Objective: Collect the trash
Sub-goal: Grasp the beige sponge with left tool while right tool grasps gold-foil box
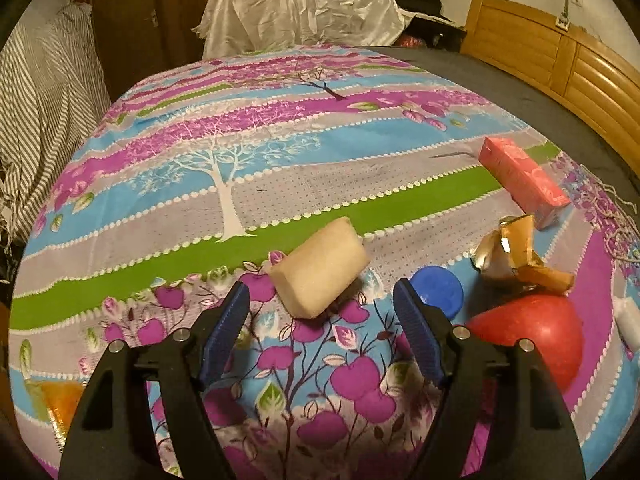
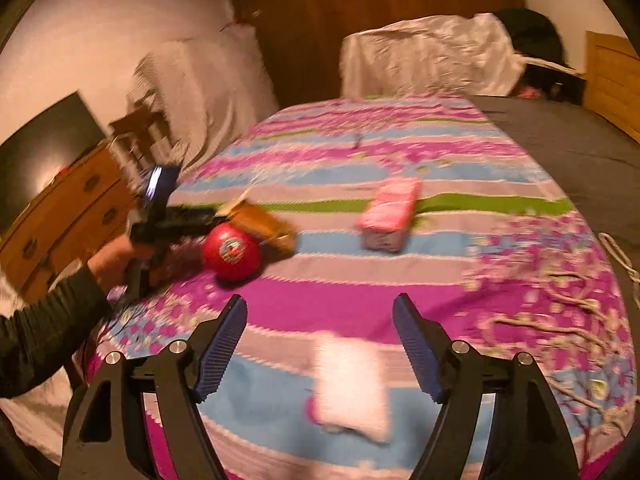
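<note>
Trash strewn on the bed, reachable from this edge. Left tool jaws apart, empty, aimed at beige sponge block, probably next. Right tool jaws apart, empty, above white packet. Torn gold wrapper beside red ball

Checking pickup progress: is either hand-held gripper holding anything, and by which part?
Nothing is held. The left hand-held gripper and right hand-held gripper both stand open above the bedspread.
</note>
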Motion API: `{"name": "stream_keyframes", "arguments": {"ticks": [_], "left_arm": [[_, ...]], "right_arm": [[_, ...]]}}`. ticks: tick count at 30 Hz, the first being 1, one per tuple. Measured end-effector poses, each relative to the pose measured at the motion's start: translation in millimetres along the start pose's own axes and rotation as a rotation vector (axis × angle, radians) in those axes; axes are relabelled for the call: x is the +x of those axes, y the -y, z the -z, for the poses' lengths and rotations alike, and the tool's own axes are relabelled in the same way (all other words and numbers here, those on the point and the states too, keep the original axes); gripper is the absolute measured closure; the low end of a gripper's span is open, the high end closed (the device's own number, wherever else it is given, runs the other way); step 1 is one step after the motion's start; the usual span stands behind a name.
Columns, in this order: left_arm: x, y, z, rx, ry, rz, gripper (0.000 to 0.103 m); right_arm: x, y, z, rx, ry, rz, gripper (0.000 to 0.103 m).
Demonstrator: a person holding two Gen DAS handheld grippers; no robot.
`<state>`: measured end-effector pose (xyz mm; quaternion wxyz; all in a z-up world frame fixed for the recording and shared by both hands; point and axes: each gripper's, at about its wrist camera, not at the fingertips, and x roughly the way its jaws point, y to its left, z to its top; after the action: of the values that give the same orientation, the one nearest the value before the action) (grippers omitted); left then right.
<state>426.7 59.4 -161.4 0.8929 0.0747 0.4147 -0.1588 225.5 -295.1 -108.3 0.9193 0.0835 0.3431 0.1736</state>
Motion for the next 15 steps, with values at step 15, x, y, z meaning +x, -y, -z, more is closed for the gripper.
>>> {"name": "stream_keyframes", "arguments": {"ticks": [15], "left_arm": [[-1,1,1,0.04,0.014,0.001,0.032]], "right_arm": [[60,-22,-22,-0.189,-0.102,-0.098,0.027]]}}
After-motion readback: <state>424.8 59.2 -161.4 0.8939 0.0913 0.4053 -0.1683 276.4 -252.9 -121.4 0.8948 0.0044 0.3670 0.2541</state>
